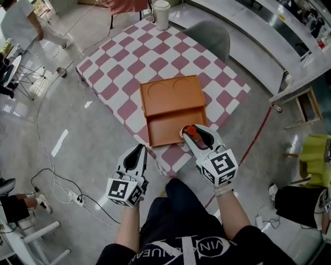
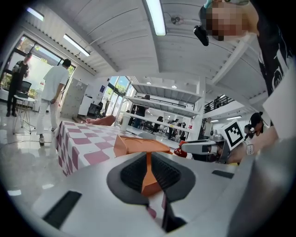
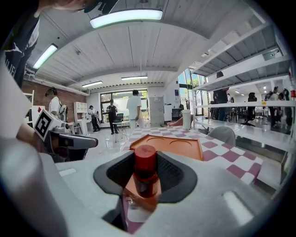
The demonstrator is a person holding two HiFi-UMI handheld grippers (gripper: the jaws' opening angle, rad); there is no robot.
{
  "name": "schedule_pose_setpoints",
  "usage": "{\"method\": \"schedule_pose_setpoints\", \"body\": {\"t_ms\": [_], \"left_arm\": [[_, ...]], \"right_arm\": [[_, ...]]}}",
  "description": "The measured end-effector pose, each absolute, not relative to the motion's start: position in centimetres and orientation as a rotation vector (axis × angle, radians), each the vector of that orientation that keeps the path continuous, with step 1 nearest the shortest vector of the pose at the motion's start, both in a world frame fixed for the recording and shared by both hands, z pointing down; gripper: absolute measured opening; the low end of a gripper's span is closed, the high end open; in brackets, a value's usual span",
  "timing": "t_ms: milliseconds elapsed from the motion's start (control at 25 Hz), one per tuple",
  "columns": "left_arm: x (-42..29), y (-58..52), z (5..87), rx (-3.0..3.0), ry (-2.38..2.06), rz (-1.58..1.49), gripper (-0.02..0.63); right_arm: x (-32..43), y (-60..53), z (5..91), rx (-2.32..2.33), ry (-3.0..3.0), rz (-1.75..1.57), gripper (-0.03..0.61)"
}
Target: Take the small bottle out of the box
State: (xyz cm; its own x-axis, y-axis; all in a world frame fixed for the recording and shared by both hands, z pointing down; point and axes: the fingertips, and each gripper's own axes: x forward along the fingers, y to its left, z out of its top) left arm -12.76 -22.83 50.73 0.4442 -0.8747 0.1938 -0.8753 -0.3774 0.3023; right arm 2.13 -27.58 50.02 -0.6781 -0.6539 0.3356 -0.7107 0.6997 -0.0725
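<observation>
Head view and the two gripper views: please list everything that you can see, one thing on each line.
table: one, pink-and-white checked cloth, middle of the floor
box: one, orange, on the table's near half
small bottle: one, red, between the right gripper's jaws, at the box's near right corner
cup: one, white, at the table's far edge
chair: one, grey, at the table's far right side
power strip: one, white, on the floor at left, with a cable
person: one, in white, far left
left gripper: one, white, jaws almost together, empty
right gripper: one, white, shut on the small bottle
</observation>
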Motion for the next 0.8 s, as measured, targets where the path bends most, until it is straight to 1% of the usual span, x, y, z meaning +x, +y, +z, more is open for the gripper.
{"method": "schedule_pose_setpoints", "body": {"t_ms": [800], "left_arm": [[-12.1,-23.4,47.7,2.389,-1.476,-0.03,0.031]], "right_arm": [[2.8,-27.3,45.8,1.128,-2.674,0.237,0.144]]}}
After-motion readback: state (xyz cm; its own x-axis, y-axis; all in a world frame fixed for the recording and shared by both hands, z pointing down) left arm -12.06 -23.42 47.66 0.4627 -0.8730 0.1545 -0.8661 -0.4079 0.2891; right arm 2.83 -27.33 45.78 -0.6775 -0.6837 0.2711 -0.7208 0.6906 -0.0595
